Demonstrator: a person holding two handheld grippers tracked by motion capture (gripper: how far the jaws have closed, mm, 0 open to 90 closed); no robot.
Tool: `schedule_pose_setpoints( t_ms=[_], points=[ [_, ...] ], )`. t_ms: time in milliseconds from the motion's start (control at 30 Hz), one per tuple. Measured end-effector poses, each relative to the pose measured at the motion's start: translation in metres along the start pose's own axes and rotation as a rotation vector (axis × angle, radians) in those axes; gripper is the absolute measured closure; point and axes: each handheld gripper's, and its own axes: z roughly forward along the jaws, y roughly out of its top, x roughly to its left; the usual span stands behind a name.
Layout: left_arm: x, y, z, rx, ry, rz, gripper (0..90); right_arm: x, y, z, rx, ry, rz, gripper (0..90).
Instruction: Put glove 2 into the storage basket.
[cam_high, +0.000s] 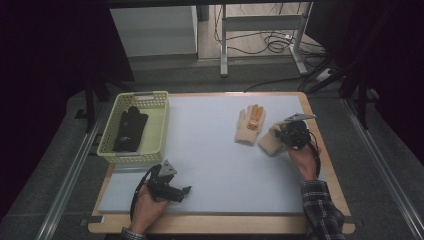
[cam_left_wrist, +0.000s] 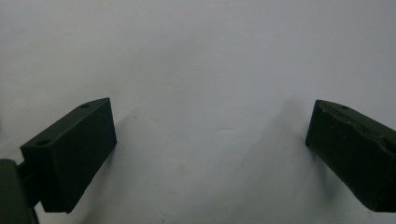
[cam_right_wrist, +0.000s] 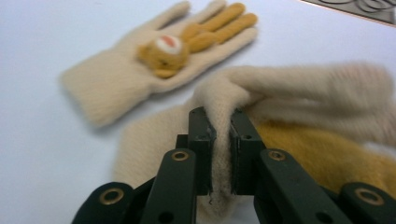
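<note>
Two cream knitted gloves with orange trim lie at the right of the white mat (cam_high: 215, 150). The flat glove (cam_high: 249, 125) (cam_right_wrist: 154, 60) rests palm up with an orange bear patch. Beside it, my right gripper (cam_high: 284, 134) (cam_right_wrist: 222, 126) is shut on a pinched fold of the second cream glove (cam_high: 270, 142) (cam_right_wrist: 299, 93), which bunches up between the pads. My left gripper (cam_high: 187, 190) (cam_left_wrist: 210, 149) sits at the mat's front left, jaws wide open over bare mat with nothing between them.
A pale yellow basket (cam_high: 159, 107) stands at the mat's left edge with a black glove (cam_high: 130, 129) inside. The wooden table edge (cam_high: 330, 165) runs along the right. Table legs and cables (cam_high: 270, 42) lie on the floor beyond.
</note>
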Motion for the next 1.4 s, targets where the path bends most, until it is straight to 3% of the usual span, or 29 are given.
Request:
schedule_pose_setpoints(
  t_ms=[67,133,200,267,333,533,700,767,800,833,900,933,967,1000,1067,1133,1167,1200,1400],
  points=[
    [0.0,0.0,0.0,0.0,0.0,0.0,1.9,0.005,-0.001,-0.015,-0.008,0.007,-0.029,83.8],
    [0.0,0.0,0.0,0.0,0.0,0.0,1.9,0.006,-0.001,-0.018,-0.015,0.015,-0.03,84.0],
    [0.0,0.0,0.0,0.0,0.0,0.0,1.9,0.015,0.001,-0.031,-0.038,0.068,-0.044,84.3],
    [0.0,0.0,0.0,0.001,0.0,0.001,1.9,0.018,0.001,-0.033,-0.044,0.082,-0.047,84.3],
    [0.0,0.0,0.0,0.001,0.0,0.001,1.9,0.026,0.005,-0.04,-0.06,0.125,-0.06,84.3],
    [0.0,0.0,0.0,0.003,0.001,0.006,1.9,0.063,0.015,-0.05,-0.092,0.265,-0.123,84.2],
    [0.0,0.0,0.0,0.001,0.001,0.004,2.0,0.103,0.021,-0.038,-0.076,0.388,-0.221,84.1],
    [0.0,0.0,0.0,0.001,0.001,0.004,1.9,0.12,0.019,-0.028,-0.053,0.431,-0.271,84.0],
    [0.0,0.0,0.0,0.0,0.002,0.003,1.9,0.135,0.016,-0.016,-0.025,0.465,-0.319,84.0],
    [0.0,0.0,0.0,-0.001,0.001,0.003,1.9,0.135,0.016,-0.016,-0.025,0.465,-0.319,84.0],
    [0.0,0.0,0.0,0.001,0.001,0.004,1.9,0.154,0.007,0.003,0.027,0.492,-0.355,80.5],
    [0.0,0.0,0.0,0.001,0.001,0.004,1.9,0.154,0.007,0.003,0.027,0.492,-0.355,80.5],
    [0.0,0.0,0.0,0.001,0.001,0.004,1.9,0.158,0.004,0.01,0.045,0.489,-0.362,71.7],
    [0.0,0.0,0.0,0.001,0.001,0.004,2.0,0.165,-0.001,0.018,0.045,0.434,-0.381,54.1],
    [0.0,0.0,0.0,0.001,0.001,0.004,1.9,0.165,-0.002,0.019,0.032,0.421,-0.386,50.0],
    [0.0,0.0,0.0,0.001,0.001,0.004,2.0,0.156,0.0,0.013,-0.002,0.384,-0.349,45.9],
    [0.0,0.0,0.0,0.001,0.001,0.003,2.0,0.156,0.0,0.013,-0.002,0.384,-0.349,45.9],
    [0.0,0.0,0.0,0.001,0.001,0.004,1.9,0.146,0.001,0.007,-0.013,0.34,-0.329,47.2],
    [0.0,0.0,0.0,0.001,0.0,0.002,2.0,0.122,-0.009,0.002,0.022,0.282,-0.234,74.0]
  ],
)
